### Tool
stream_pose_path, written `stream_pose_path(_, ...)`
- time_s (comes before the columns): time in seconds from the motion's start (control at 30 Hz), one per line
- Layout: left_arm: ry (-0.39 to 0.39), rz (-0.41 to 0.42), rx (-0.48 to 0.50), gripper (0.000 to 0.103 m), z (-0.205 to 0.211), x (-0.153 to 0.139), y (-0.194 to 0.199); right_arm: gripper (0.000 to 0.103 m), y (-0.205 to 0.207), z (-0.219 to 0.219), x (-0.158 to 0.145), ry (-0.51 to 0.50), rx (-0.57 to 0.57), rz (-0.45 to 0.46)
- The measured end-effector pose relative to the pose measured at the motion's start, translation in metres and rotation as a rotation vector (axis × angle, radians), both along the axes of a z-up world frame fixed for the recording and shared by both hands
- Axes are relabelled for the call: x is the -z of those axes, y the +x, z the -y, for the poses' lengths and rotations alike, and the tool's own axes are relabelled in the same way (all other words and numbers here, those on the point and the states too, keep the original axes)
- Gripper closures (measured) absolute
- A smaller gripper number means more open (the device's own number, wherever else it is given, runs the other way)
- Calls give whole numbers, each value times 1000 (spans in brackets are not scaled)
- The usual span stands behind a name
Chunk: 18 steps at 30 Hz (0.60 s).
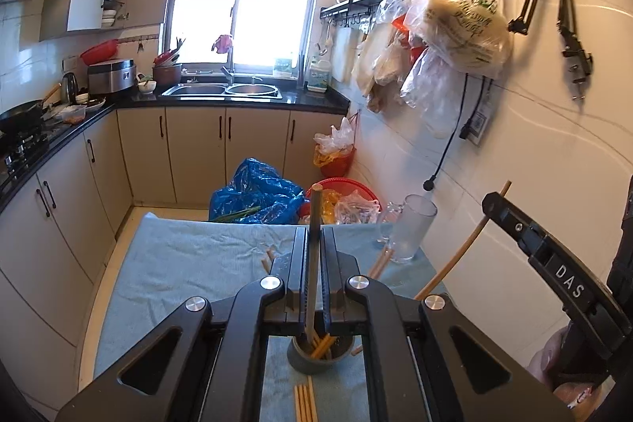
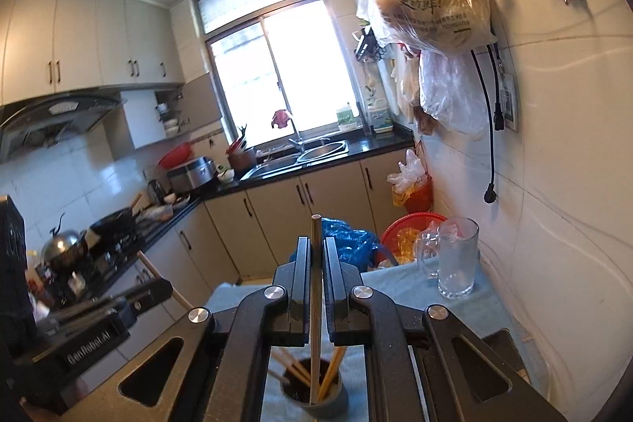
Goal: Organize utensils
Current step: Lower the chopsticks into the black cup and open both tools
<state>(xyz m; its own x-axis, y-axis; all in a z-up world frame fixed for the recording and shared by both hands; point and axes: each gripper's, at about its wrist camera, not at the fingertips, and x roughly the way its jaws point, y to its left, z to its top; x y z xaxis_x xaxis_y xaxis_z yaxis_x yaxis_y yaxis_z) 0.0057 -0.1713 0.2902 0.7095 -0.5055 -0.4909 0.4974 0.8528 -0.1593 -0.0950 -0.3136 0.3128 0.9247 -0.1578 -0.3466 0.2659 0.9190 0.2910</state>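
The bench (image 1: 178, 263), under a blue cloth, filled the lower half of both views. At bottom centre stood the grey cup (image 2: 314, 404) with several chopsticks already in it. My left gripper (image 1: 314, 236) had its jaws clamped on one chopstick (image 1: 315, 216); my right gripper (image 2: 315, 248) gripped another chopstick (image 2: 315, 240), both sticks upright above the cup. I judged them light, stiff and slick, best pinched mid-shaft.
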Motion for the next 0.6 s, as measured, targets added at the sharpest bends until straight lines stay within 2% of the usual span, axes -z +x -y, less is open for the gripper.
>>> stream_pose_path(0.1,19,-28,0,98,10,15,17,97,16,7,10,9,17,-11)
stream_pose_path(0.3,46,-101,-9,98,18,49,42,97,48,16,50,29,17,-117)
stream_pose_path(0.5,43,-118,-17,97,12,58,46,95,60,23,79,77,6,-179)
stream_pose_path(0.57,43,-121,-15,95,9,58,43,85,60,28,83,94,13,-192)
stream_pose_path(0.6,43,-123,-16,91,7,58,42,74,58,29,83,91,21,-192)
